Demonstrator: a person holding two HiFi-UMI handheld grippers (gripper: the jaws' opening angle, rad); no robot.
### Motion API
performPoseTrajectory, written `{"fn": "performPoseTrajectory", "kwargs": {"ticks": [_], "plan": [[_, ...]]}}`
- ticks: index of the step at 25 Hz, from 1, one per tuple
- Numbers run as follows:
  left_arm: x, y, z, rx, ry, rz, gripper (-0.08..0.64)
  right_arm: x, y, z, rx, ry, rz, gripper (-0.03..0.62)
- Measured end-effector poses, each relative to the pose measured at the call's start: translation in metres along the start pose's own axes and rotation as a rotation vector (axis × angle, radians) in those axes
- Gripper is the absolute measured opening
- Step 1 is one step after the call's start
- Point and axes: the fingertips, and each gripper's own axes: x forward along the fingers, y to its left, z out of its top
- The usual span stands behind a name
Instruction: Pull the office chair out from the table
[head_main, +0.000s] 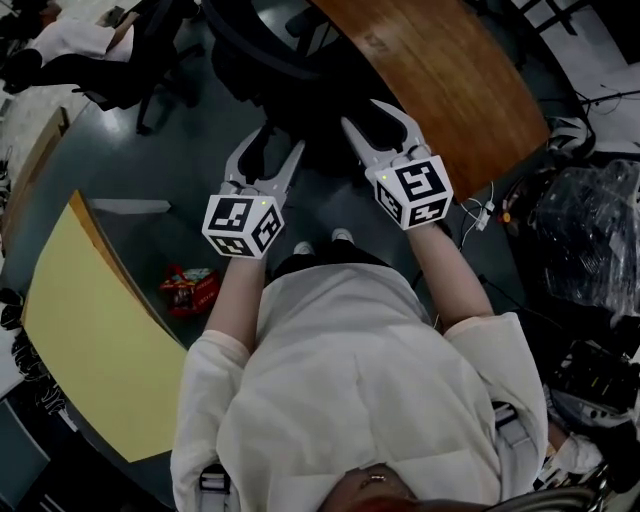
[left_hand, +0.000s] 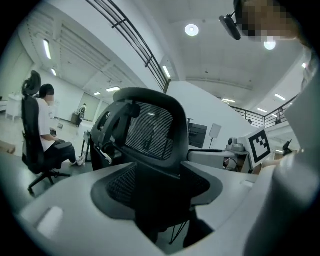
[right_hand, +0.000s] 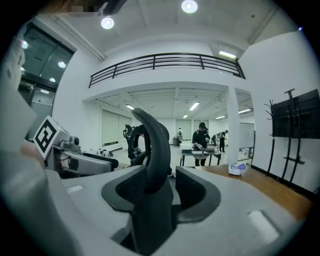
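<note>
Head view: left claw (head_main: 279, 140), right claw (head_main: 364, 114) gape around office chair (head_main: 272, 68).

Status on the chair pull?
Both open: left gripper, right gripper, each astride the office chair back. Chair beside brown table. No obstacle seen between chair and person.

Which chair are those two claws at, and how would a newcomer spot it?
Start at the curved brown wooden table. Beside it stands the black mesh-backed office chair, just ahead of the left gripper and right gripper. Unlike the other black chair farther off, nobody sits in it.
</note>
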Motion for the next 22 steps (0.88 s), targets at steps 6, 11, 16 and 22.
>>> {"fn": "performPoseTrajectory", "kwargs": {"ticks": [6, 11, 16, 22], "plan": [[0.025, 0.007, -0.003, -0.073, 0.048, 0.055, 0.313, 0.026, 0.004, 0.017, -0.050, -0.042, 0.102, 0.193], [0.033, 0.006, -0.007, -0.072, 0.068, 0.088, 0.288, 0.044, 0.020, 0.028, -0.082, -0.086, 0.228, 0.189], [0.033, 0.004, -0.009, -0.041, 0.066, 0.124, 0.270, 0.046, 0.020, 0.029, 0.030, -0.092, 0.298, 0.109], [0.027, 0.002, -0.011, -0.065, 0.013, 0.178, 0.228, 0.044, 0.026, 0.028, 0.062, -0.082, 0.345, 0.097]]}}
